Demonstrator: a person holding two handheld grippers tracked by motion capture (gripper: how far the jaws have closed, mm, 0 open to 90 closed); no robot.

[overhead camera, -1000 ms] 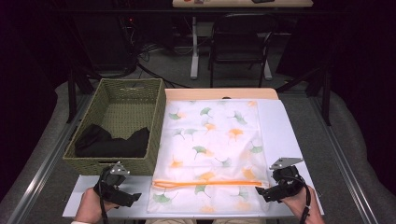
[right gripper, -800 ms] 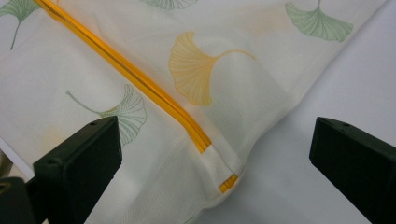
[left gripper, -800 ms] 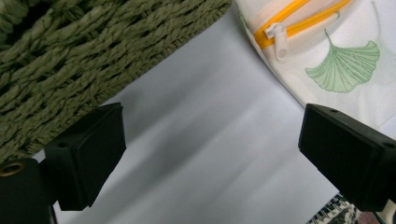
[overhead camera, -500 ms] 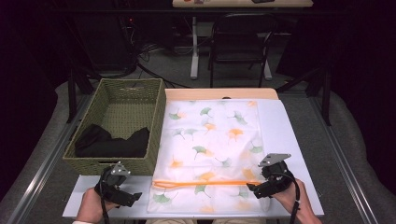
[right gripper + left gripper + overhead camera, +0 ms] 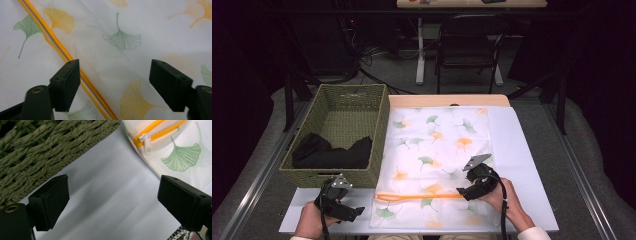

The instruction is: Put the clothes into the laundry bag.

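A white mesh laundry bag (image 5: 439, 165) lies flat on the bench (image 5: 527, 150), a thin, soft rectangle printed with green and orange ginkgo leaves, and an orange zipper (image 5: 419, 196) runs across it near the person's edge. Just left of it stands a woven basket (image 5: 344, 107), olive green, rectangular, with thick plaited walls; a heap of black cloth (image 5: 332, 152) lies crumpled in its near end.

The right claw (image 5: 464, 191) hangs over the bag's near right part, close to the end of the zipper. Its jaws stand spread, though they have just been closing, with only the bag's fabric below and between them; the pads press on nothing. The left claw (image 5: 352, 212) hovers over the bare bench in front of the basket, left of the bag's corner, jaws spread wide around nothing.

The left gripper view brings out the basket's coarse twisted fibres (image 5: 50, 147) and the white zipper pull (image 5: 147, 140) at the zipper's end, too small to tell from above. The right gripper view shows the fine veins of the printed leaves (image 5: 122, 38) and the zipper (image 5: 72, 62) as two narrow orange bands running slantwise past one black rubbery pad.
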